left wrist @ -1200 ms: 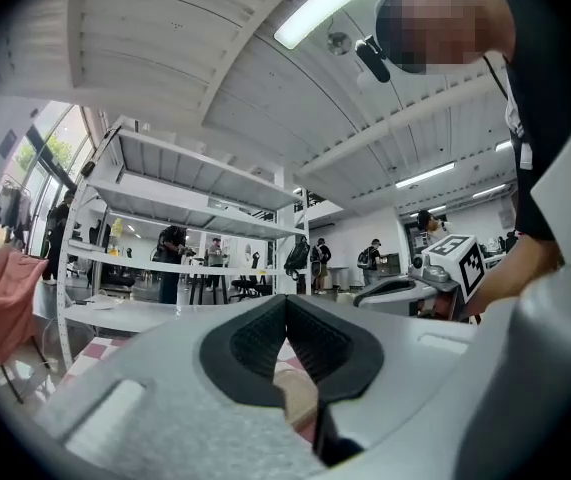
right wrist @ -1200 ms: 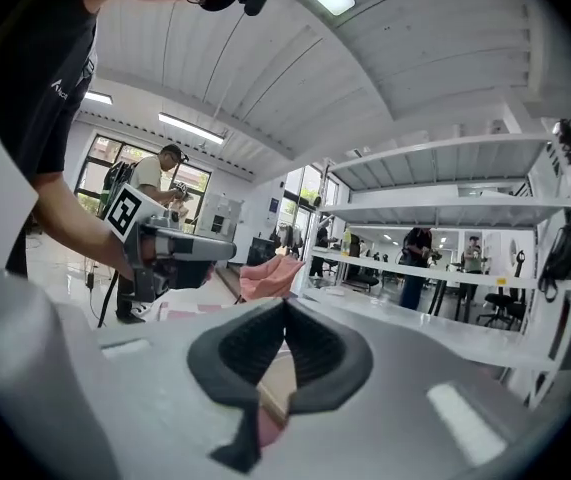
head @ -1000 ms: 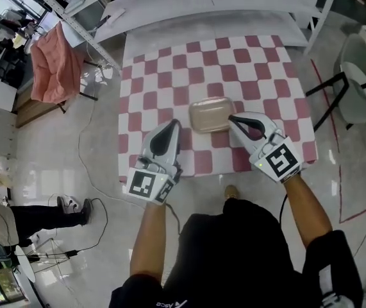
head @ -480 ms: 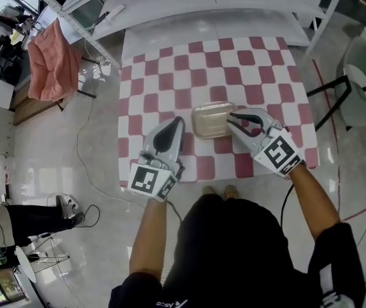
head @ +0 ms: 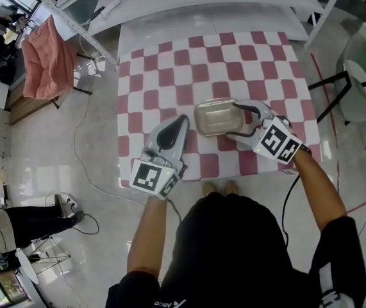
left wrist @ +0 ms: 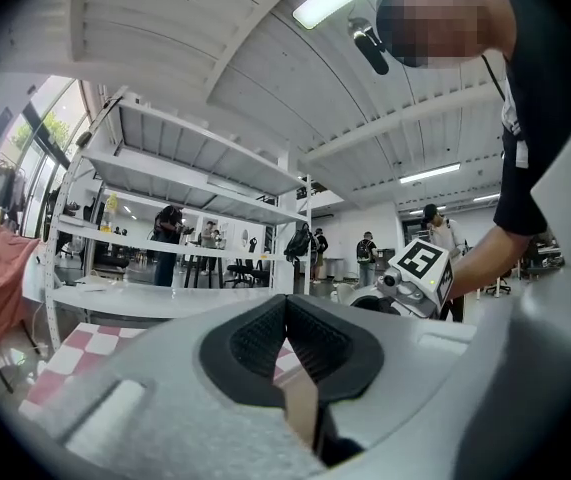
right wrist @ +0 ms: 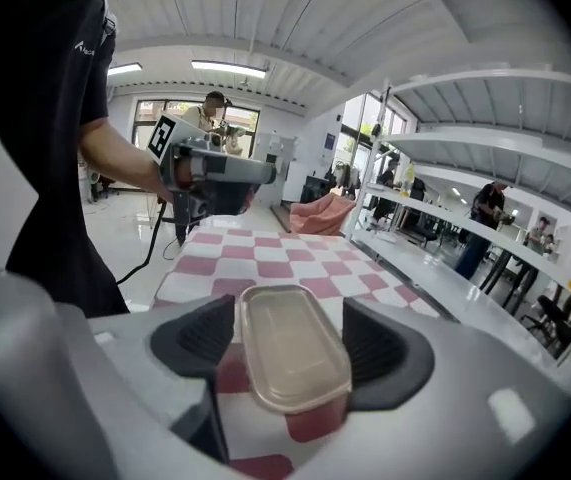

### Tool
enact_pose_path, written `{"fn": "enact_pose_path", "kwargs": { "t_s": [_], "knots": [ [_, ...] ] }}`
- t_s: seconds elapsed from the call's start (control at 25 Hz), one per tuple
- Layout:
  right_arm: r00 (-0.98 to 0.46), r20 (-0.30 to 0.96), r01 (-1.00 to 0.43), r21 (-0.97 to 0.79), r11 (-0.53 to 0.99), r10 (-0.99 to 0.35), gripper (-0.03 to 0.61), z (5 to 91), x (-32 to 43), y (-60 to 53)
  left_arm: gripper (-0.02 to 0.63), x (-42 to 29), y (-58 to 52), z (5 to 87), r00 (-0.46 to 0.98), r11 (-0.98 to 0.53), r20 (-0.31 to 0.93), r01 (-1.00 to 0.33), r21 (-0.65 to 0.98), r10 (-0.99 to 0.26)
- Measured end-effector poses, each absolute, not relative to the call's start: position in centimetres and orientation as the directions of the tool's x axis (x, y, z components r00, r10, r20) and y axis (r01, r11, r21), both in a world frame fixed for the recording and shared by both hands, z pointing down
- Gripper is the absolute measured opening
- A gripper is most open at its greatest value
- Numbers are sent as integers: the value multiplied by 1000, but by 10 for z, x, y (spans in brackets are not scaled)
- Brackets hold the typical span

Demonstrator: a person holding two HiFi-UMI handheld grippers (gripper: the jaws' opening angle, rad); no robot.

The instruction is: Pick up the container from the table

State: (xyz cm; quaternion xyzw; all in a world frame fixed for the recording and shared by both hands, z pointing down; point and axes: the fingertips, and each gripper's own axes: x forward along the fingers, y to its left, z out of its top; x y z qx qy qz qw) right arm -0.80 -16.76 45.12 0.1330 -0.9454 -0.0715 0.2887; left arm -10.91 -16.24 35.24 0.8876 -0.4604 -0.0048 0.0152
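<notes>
Jaws, right, newly apart round container (right wrist: 293,348)

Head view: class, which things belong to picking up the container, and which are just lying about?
Job: container; checked table under it; right claw, jaws just opening, container between them.
Lying about: pink cloth; floor cable; chair; left claw, shut, empty.
</notes>
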Motion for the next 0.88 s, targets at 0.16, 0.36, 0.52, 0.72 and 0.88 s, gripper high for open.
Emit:
{"fn": "enact_pose_path", "kwargs": {
  "t_s": [0.16,0.36,0.52,0.72,0.88],
  "knots": [
    [-765,599,-152,187,971,-235,401,471,-7,-169,9,-109,-164,359,584,-583,23,-812,32,-812],
    [-724,660,-112,173,979,-200,521,493,-6,-178,9,-109,-170,366,584,-583,37,-811,37,-811],
    [-673,724,-69,143,987,-152,589,512,-4,-182,9,-108,-175,373,583,-581,50,-813,40,-811],
    [-614,782,-20,118,993,-105,589,531,-7,-190,9,-111,-182,379,575,-573,66,-818,42,-816],
    [-573,817,22,95,995,-65,591,541,-11,-194,9,-114,-184,383,568,-567,77,-823,41,-819]
  ]
}}
